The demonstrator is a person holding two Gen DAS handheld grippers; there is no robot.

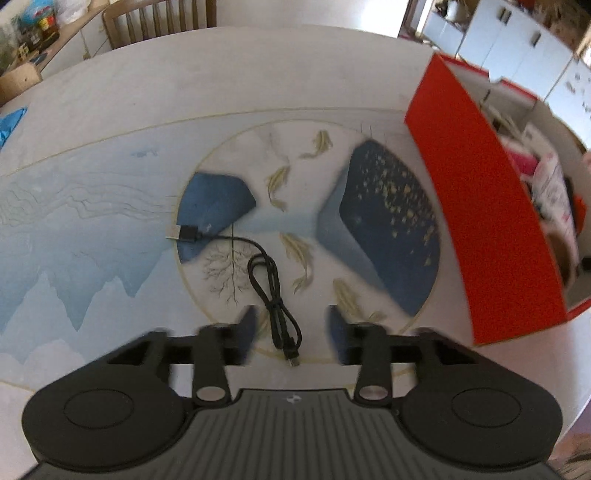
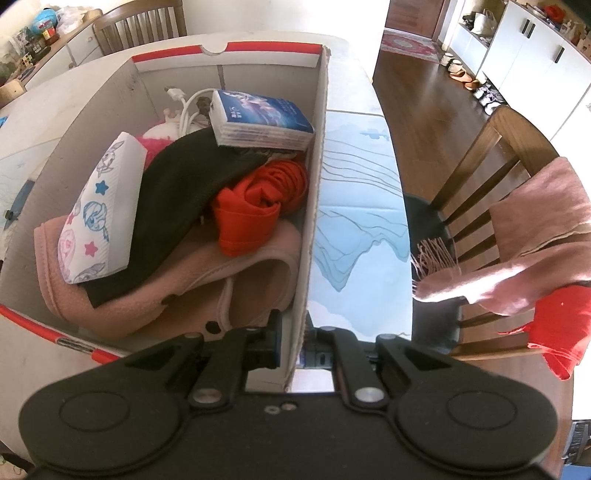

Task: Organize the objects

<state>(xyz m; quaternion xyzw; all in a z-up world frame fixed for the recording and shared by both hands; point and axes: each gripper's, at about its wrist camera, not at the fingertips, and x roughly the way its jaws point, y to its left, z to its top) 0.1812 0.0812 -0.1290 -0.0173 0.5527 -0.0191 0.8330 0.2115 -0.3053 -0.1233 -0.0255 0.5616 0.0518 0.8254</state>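
Observation:
A black USB cable (image 1: 264, 273) lies looped on the patterned tablecloth (image 1: 110, 221), its small plug near my left gripper (image 1: 291, 321). That gripper hovers above the cable's near end, open, holding nothing. A red cardboard box (image 1: 480, 206) stands to the right of the cable. My right gripper (image 2: 295, 339) is shut on the box's right wall (image 2: 314, 206), one finger inside and one outside. In the box lie a cartoon tissue pack (image 2: 99, 210), a black cloth (image 2: 173, 192), an orange-red cloth (image 2: 255, 206), a pink garment (image 2: 221, 273), a blue tissue pack (image 2: 262, 118) and a white cable (image 2: 186, 107).
A wooden chair (image 2: 476, 192) at the table's right side carries a pink scarf (image 2: 535, 229) and a red cloth (image 2: 561, 325). Another chair (image 1: 155, 18) stands at the far edge. The table's right edge (image 2: 402, 221) runs close beside the box. White cabinets (image 2: 535, 62) line the far wall.

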